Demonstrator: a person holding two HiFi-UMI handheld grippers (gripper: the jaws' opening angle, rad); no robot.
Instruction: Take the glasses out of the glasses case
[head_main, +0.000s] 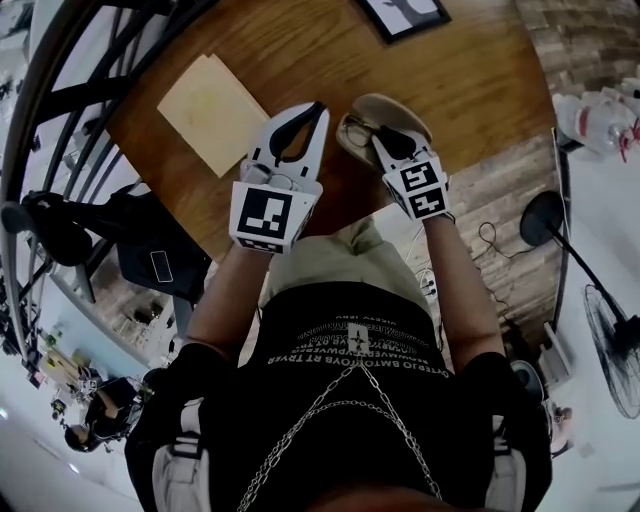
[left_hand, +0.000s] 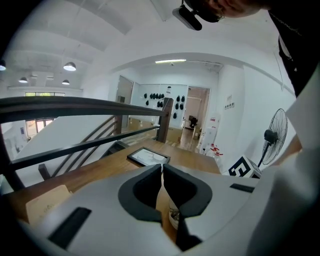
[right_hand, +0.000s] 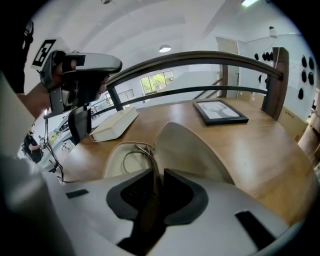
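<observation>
Glasses (right_hand: 144, 149) lie in the open glasses case (right_hand: 192, 150), right gripper (right_hand: 158, 171) pinching their temple; left gripper (left_hand: 162, 166), clenched empty, hovers at the case's nine o'clock.

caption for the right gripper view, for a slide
The right gripper pinches a temple of the glasses lying in the open beige glasses case on a wooden table.

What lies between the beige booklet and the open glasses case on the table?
In the head view, the left gripper, jaws together and empty, hangs between booklet and glasses case; otherwise bare table.
</observation>
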